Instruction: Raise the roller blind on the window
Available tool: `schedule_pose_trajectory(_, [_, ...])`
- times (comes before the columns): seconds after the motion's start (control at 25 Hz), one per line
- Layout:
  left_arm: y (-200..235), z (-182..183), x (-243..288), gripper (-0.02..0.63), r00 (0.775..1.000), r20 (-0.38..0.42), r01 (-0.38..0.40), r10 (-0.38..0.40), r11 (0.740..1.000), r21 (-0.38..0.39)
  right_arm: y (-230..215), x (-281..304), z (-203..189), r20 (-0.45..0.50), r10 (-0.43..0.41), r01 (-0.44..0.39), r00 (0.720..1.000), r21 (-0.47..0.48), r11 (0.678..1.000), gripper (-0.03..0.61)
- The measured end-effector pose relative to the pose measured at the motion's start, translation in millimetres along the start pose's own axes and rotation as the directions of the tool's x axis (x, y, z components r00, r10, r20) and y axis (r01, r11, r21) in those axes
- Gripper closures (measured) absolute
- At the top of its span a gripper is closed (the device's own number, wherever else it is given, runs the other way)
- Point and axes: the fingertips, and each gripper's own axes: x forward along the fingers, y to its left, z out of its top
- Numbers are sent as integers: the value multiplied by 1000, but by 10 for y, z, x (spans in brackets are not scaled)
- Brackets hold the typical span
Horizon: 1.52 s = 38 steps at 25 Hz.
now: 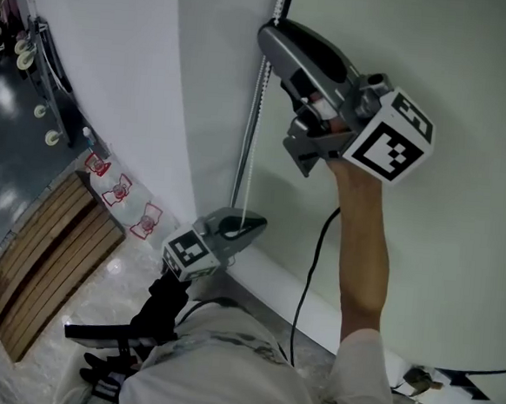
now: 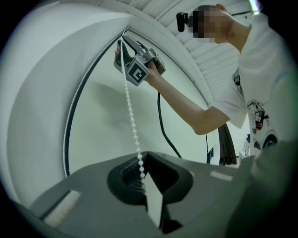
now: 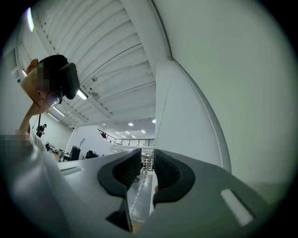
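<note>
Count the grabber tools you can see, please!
2. The left gripper is low down, clamped on the bead chain; the right gripper is held high, chain between its parted jaws. None seems hidden.

Pale, matte roller blind (image 1: 472, 75) is lowered, hanging flat over the window. White bead chain (image 1: 258, 119) hangs straight and taut just beside the blind's left edge.
</note>
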Motion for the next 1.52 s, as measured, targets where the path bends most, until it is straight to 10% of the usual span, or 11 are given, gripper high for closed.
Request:
schedule_pose_trajectory(0.88, [-9, 92, -20, 615, 1000, 1, 3, -3, 1000, -16, 163, -232, 31, 72, 23, -27, 997, 51, 998, 566])
schedule_pose_trajectory(1.52, [-57, 228, 33, 615, 997, 52, 51, -49, 998, -32, 386, -485, -592, -74, -11, 16, 997, 56, 998, 568])
